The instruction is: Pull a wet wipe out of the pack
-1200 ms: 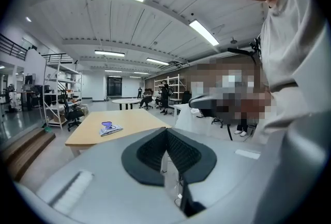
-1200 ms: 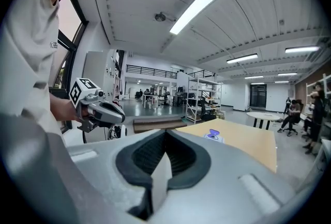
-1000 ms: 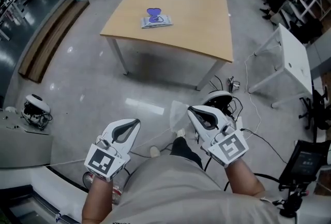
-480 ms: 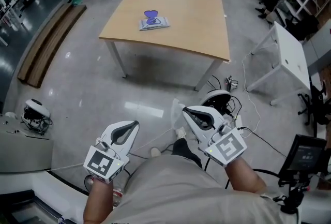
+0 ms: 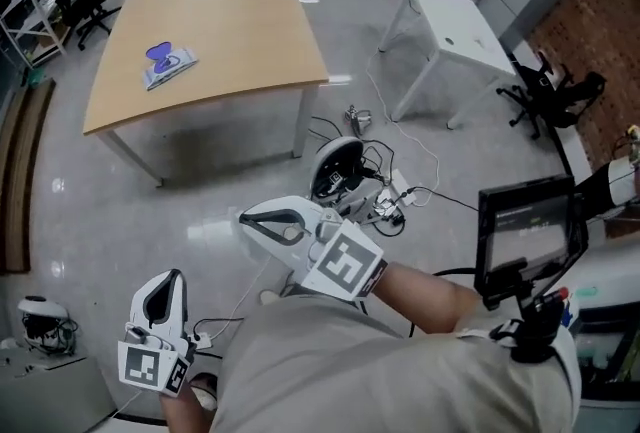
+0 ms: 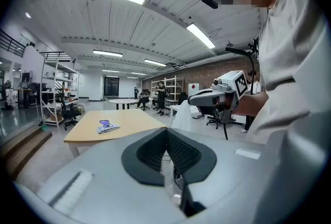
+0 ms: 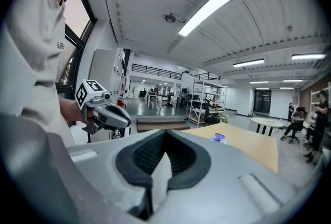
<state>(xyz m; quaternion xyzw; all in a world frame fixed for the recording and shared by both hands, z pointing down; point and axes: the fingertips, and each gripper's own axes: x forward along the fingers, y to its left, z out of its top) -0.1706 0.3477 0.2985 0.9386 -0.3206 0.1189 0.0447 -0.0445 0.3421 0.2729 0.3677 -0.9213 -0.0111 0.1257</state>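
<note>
White wet wipe point(image 7: 159, 179) pinched in right claw point(image 5: 250, 219); left claw point(image 5: 170, 277) pressed together, empty; pack point(image 5: 168, 64) on wooden table point(image 5: 240, 21)

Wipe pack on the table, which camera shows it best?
The head view: it looks down on the wipe pack lying on the wooden table. Both gripper views show it only small, distant and side-on.

Table point(image 5: 230, 31) and pack point(image 5: 168, 63) now farther up-left; left gripper point(image 5: 172, 279) lower, right gripper point(image 5: 246, 218) nearer centre.
</note>
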